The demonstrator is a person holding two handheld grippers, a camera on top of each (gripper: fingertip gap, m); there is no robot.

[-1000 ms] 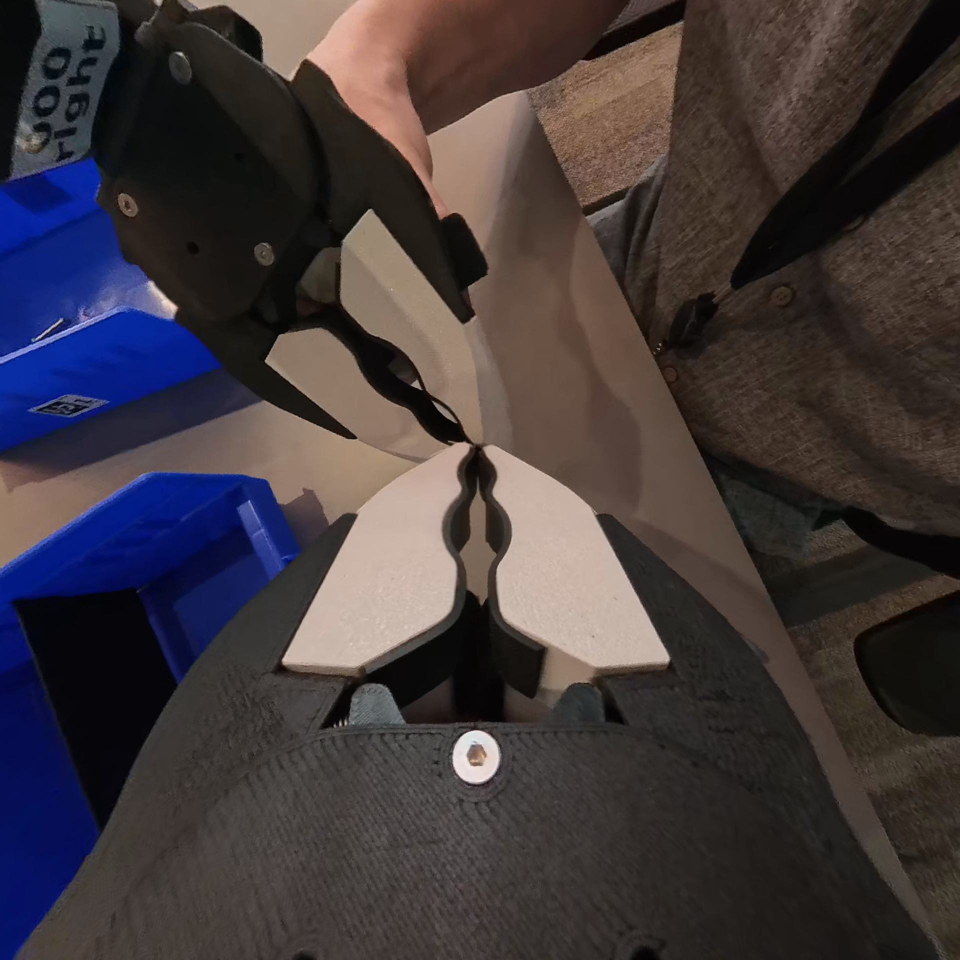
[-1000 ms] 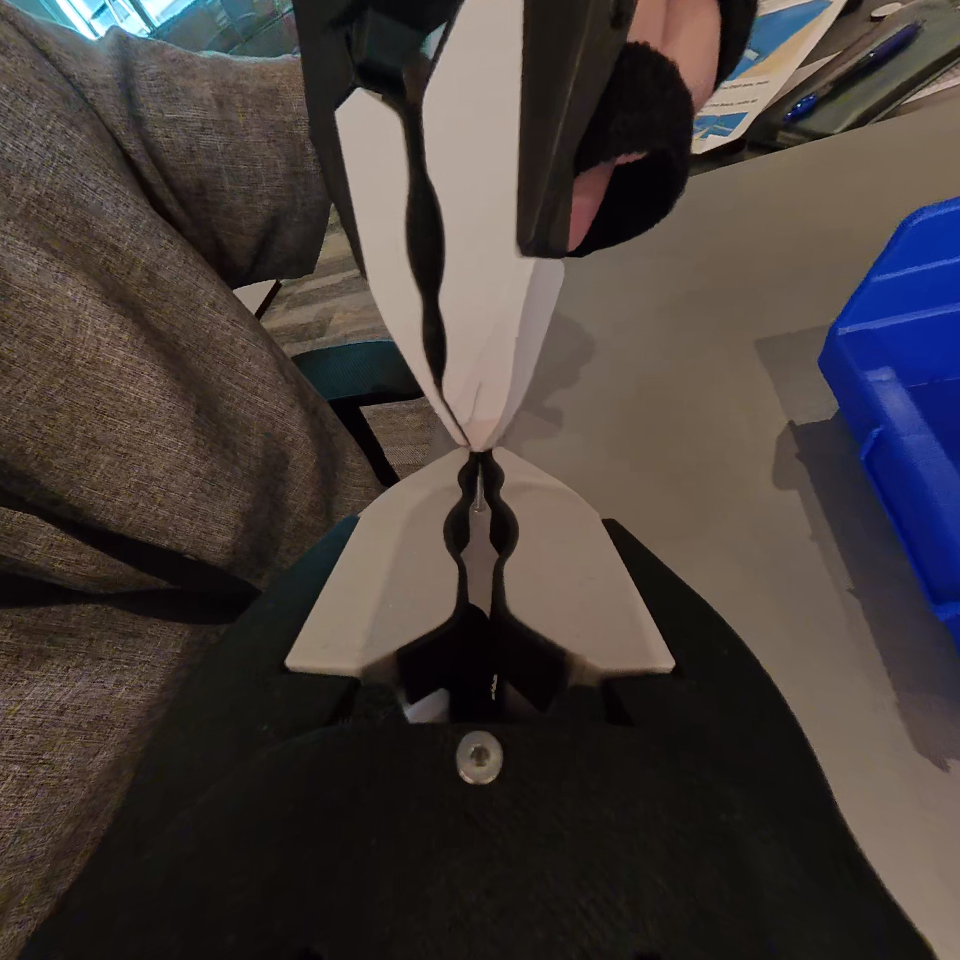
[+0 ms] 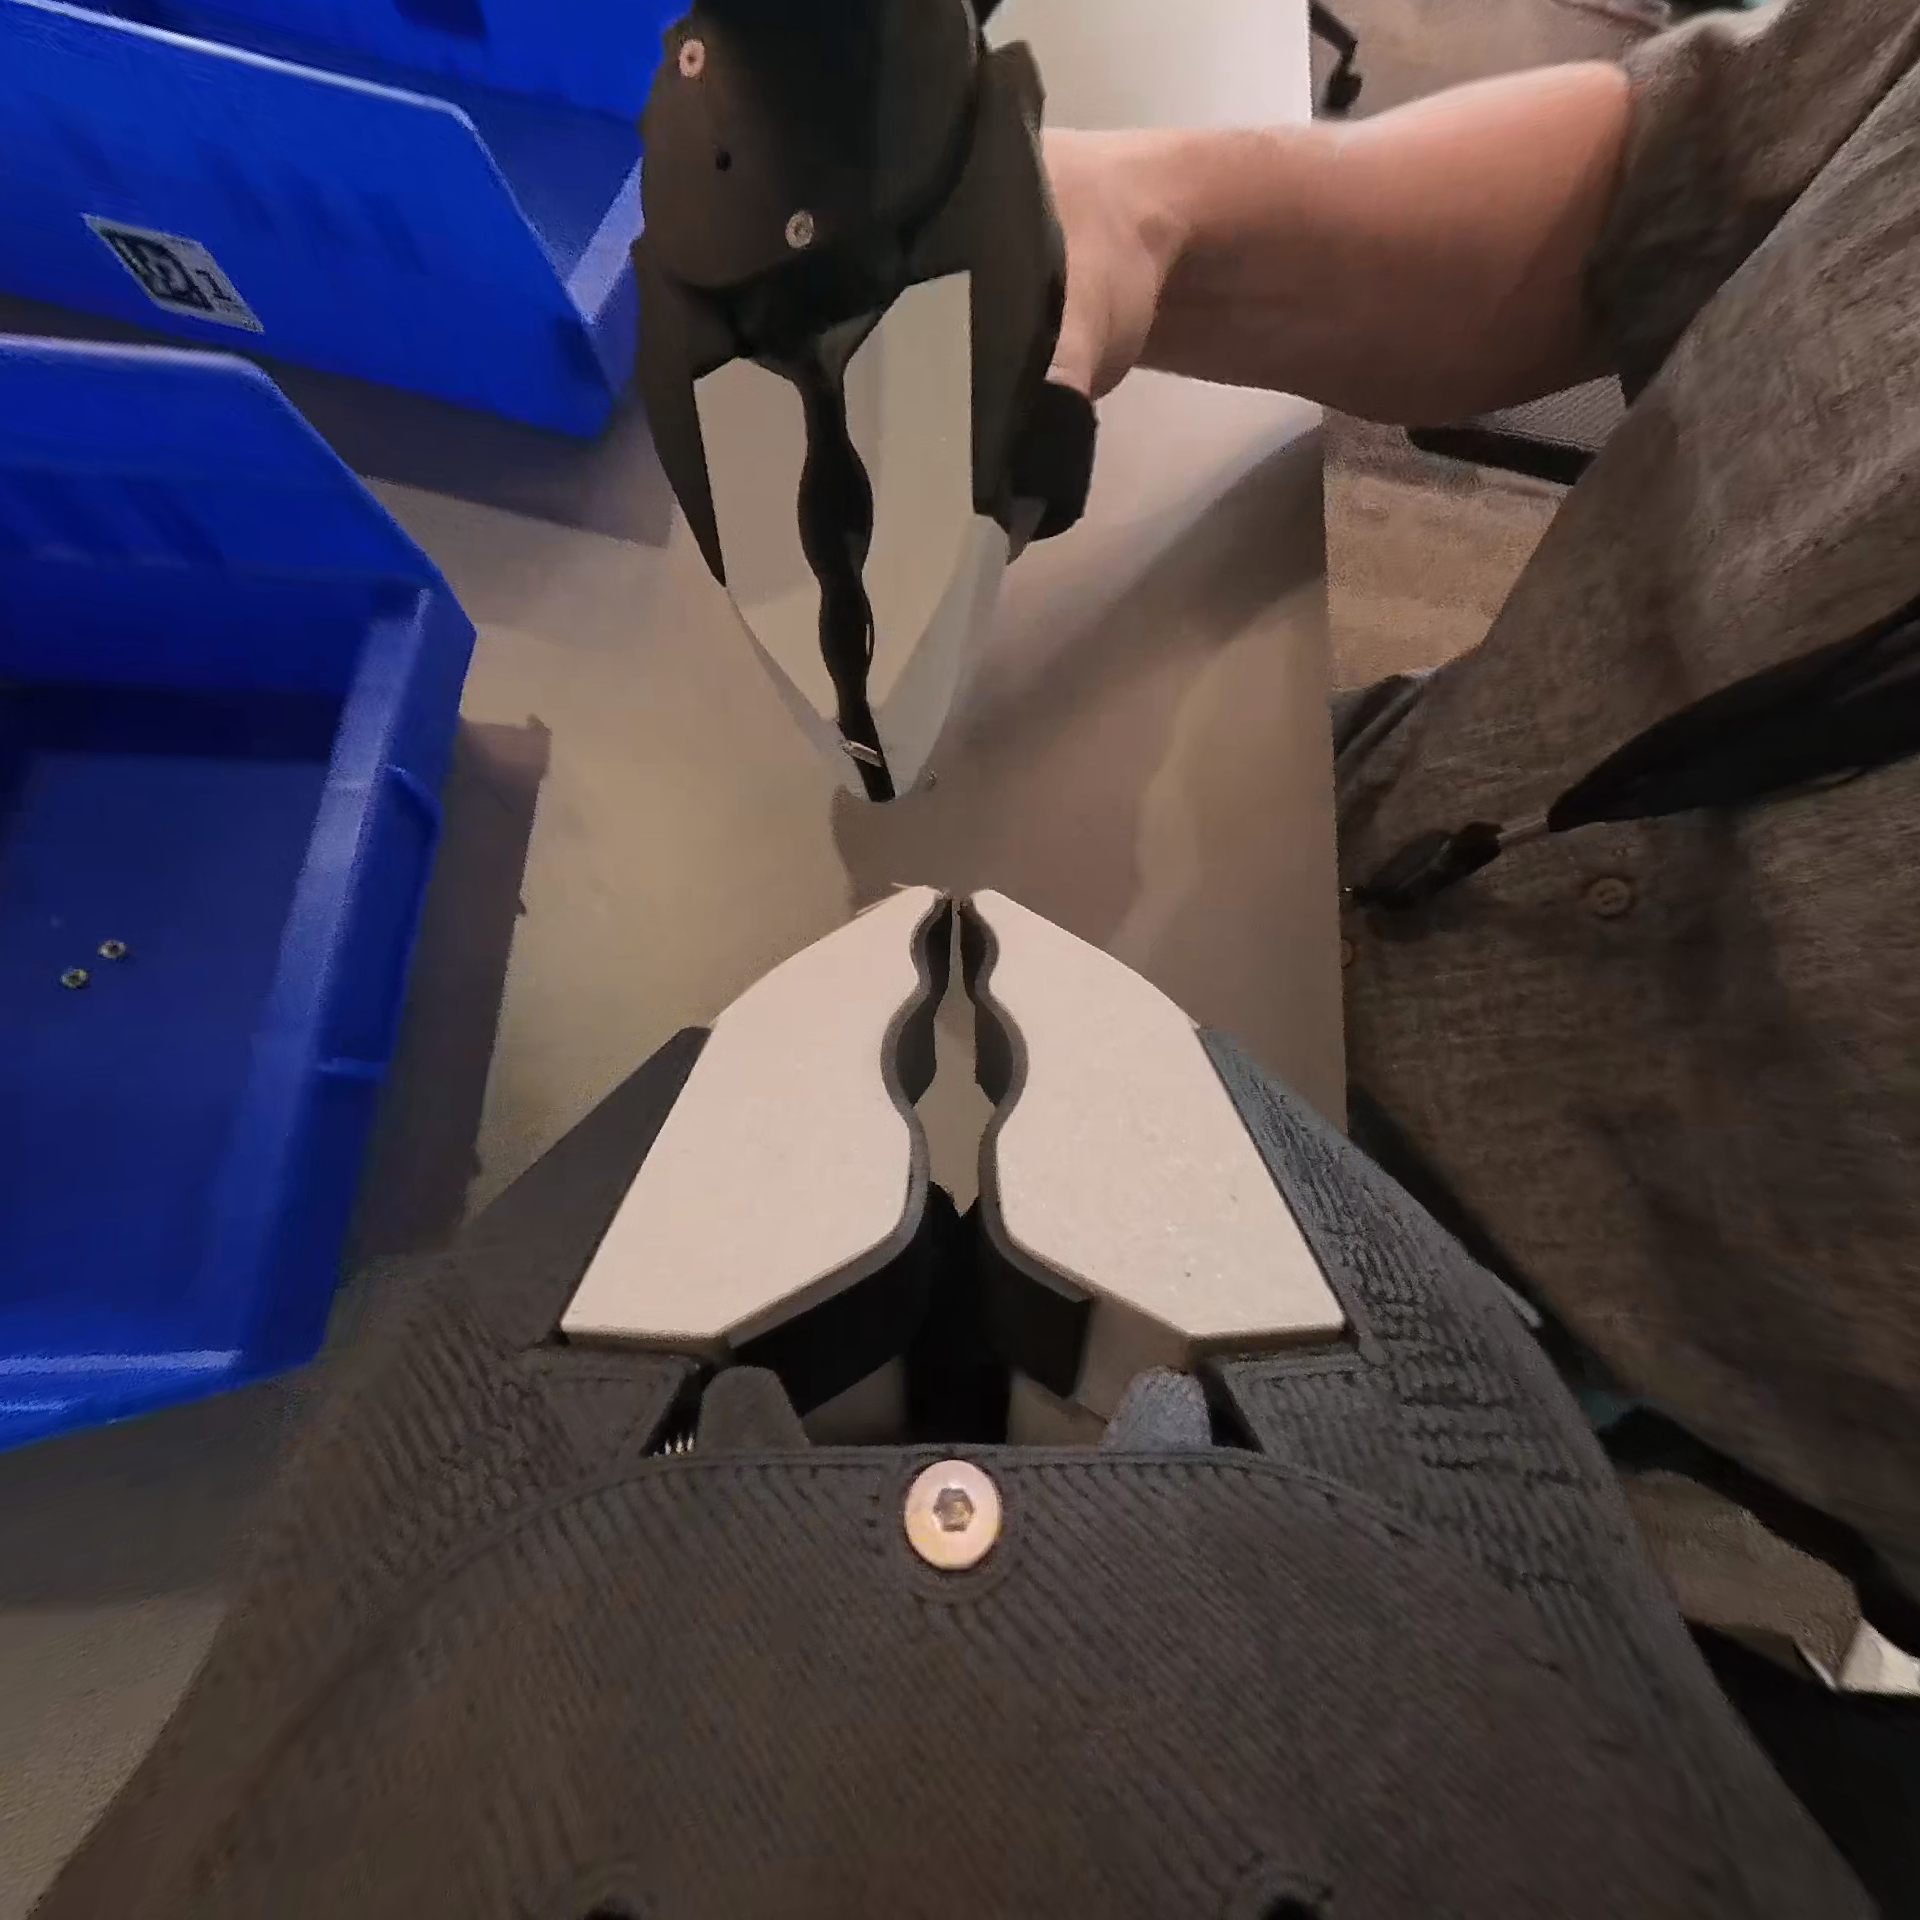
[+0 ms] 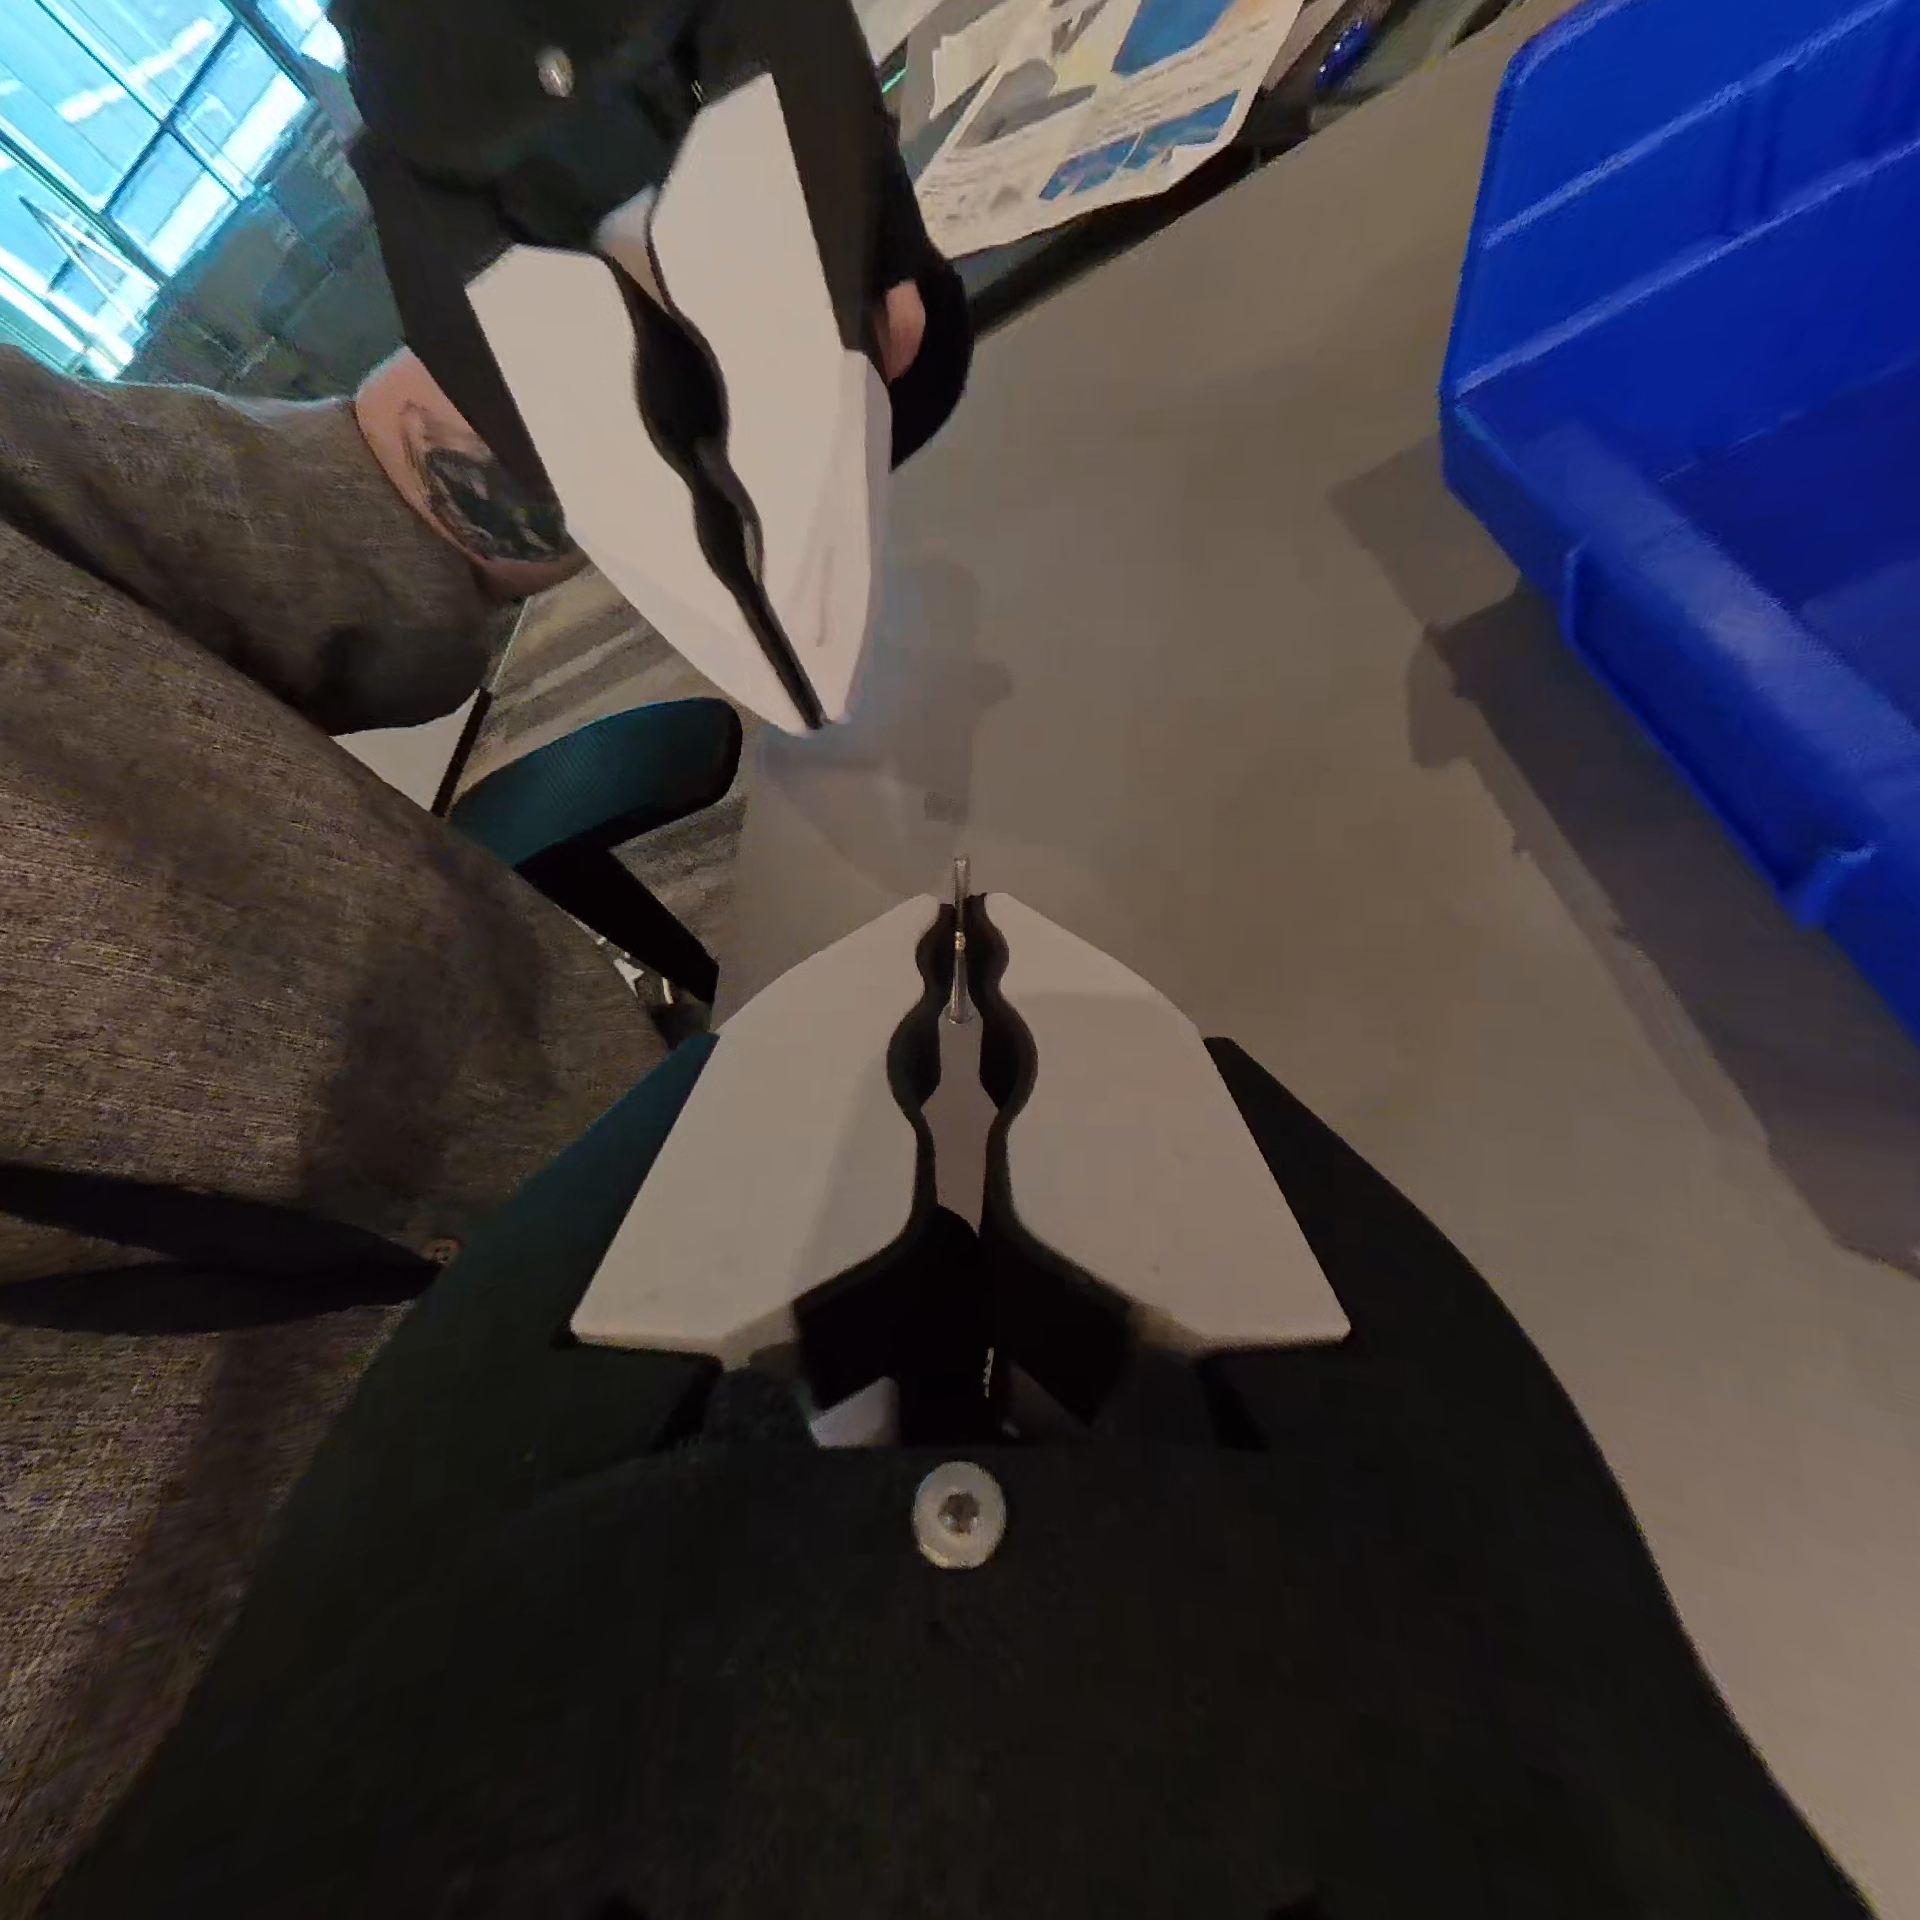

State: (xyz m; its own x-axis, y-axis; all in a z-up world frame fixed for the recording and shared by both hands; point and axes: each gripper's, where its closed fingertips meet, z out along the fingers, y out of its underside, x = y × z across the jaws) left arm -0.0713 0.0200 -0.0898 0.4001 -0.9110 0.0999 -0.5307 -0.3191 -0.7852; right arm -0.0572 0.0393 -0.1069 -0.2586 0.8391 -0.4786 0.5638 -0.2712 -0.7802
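Observation:
My right gripper (image 4: 961,906) is shut on a small metal screw (image 4: 958,961) whose tip sticks out past the fingertips. It also shows at the top of the left wrist view (image 3: 878,779), with the screw (image 3: 860,751) at its tips. My left gripper (image 3: 956,900) is shut, and nothing shows between its fingertips. It hangs at the upper left of the right wrist view (image 4: 816,717). The two grippers point at each other a short way apart above the grey table (image 4: 1195,727). A tiny grey speck (image 4: 940,802) on the table between them is too blurred to identify.
A blue bin (image 3: 208,831) stands to the left with two small nuts (image 3: 91,961) inside, and another blue bin (image 3: 312,208) stands behind it. A blue bin (image 4: 1714,416) shows at the right. A person in a grey shirt (image 3: 1662,831) is close. Papers (image 4: 1091,135) lie at the far edge. My left and right fingertips are right by each other.
The two grippers' tips were touching a second ago and have drawn apart. The right gripper still holds the screw. Both views have swung toward the blue bins.

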